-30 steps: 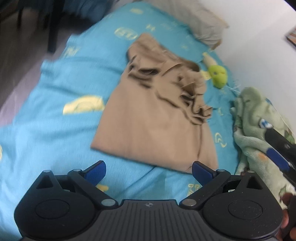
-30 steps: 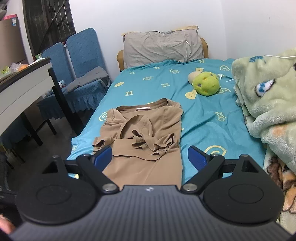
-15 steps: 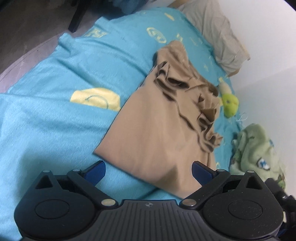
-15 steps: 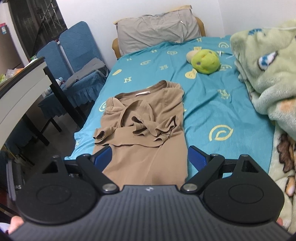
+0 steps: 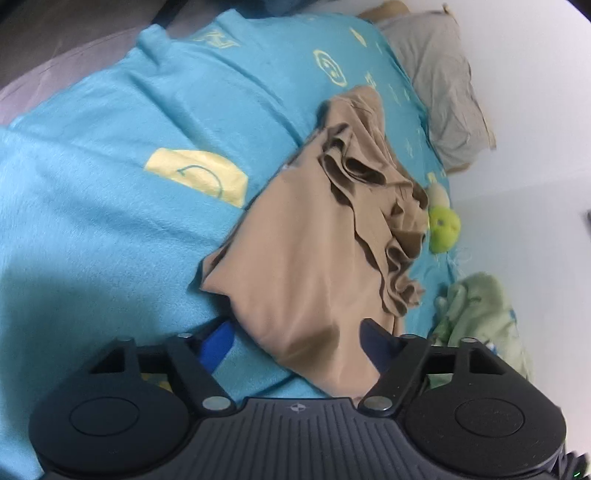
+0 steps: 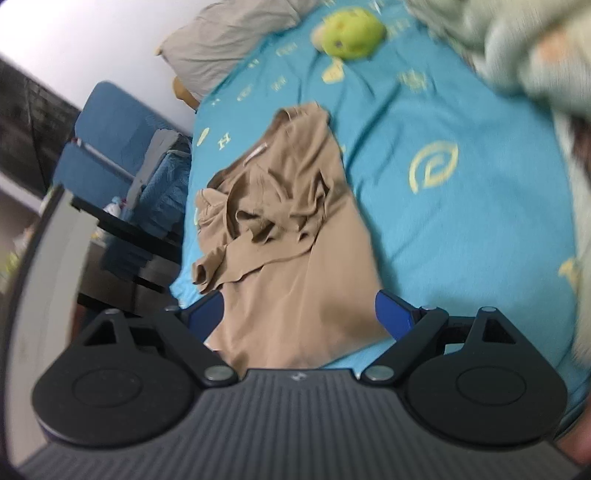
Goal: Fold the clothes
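Observation:
A tan shirt [image 5: 314, 258] lies on the blue bedsheet [image 5: 110, 184], its sleeves bunched over the chest and its lower half flat. My left gripper [image 5: 295, 341] sits low at the shirt's bottom hem. Its jaws are closing with a hem corner between them, and the blue pads [image 5: 218, 341] stand apart from the cloth. In the right wrist view the shirt [image 6: 295, 240] runs from the collar at the top down to my right gripper [image 6: 299, 312]. That gripper is open, astride the other end of the hem on the bedsheet [image 6: 461, 184].
A grey pillow [image 6: 229, 33] lies at the head of the bed, with a green plush toy [image 6: 351, 31] near it. A green blanket [image 5: 480, 314] is heaped along the wall side. Blue chairs [image 6: 110, 140] and a desk [image 6: 48, 240] stand beside the bed.
Both grippers have dropped and rolled, coming close to the shirt's bottom hem. The left jaws have narrowed around the hem corner. The right jaws keep the same width.

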`<state>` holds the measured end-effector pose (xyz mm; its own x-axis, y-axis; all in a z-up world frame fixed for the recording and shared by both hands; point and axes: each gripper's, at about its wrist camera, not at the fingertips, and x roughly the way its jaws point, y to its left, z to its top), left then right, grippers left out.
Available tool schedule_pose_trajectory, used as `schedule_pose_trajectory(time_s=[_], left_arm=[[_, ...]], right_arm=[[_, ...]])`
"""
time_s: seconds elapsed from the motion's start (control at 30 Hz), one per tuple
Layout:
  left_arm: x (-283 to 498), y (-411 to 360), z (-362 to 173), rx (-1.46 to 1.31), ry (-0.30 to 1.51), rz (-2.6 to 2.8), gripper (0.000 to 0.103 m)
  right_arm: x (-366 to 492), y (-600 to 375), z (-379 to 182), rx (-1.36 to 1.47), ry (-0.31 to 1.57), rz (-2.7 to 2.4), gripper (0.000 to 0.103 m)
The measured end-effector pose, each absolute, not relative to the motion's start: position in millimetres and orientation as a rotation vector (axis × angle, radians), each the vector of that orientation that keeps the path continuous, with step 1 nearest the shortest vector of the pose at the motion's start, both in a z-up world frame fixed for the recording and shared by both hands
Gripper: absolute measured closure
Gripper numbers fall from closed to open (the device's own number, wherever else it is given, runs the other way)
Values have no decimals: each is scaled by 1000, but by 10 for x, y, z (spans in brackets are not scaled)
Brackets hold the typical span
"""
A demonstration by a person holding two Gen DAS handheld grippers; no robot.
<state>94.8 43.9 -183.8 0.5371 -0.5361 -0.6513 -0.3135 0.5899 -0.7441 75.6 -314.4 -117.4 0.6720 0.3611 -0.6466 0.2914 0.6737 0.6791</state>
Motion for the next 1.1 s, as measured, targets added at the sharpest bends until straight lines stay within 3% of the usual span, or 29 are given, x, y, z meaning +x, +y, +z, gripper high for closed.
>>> schedule_pose_trajectory(time_s=[0.07,0.13,0.17,0.23,0.33,0.4,0.5,0.7,0.77,0.83,0.93,1.1], left_arm=[[976,450,-1860,-984,1015,-145,37],[1011,468,-1895,-992,995,-112,55],[1026,481,-1920,-1002,988,-96,59],[1059,520,-1950,-1021,983,-87,79],[1041,556,-1916,-1057,937,-113,88],[1020,568,-1847,-1064,895,-143,90],[983,573,-1688,-1075,808,-212,91],[954,491,-1523,-1066,729,-279,91],[918,513,-1523,-1068,727,-279,91],[885,528,-1518,-1062,724,-277,91],[855,524,-1500,-1050,712,-279,91],[824,559,-1340,-1013,671,-292,92]], right_arm=[[773,-3155,-1323,970,900,70,13],[787,-3151,-1491,1083,945,87,13],[791,-3132,-1584,1140,972,92,13],[799,-3062,-1759,1232,1029,100,12],[834,-2955,-1912,1285,1075,97,13],[859,-2911,-1977,1300,1088,76,13],[874,-2924,-2019,1308,1061,24,26],[892,-3032,-1987,1298,942,-81,42],[899,-3061,-1994,1302,924,-98,49],[903,-3081,-1977,1288,912,-96,66],[899,-3090,-1873,1230,876,-75,79],[900,-3081,-1586,1109,770,-19,84]])
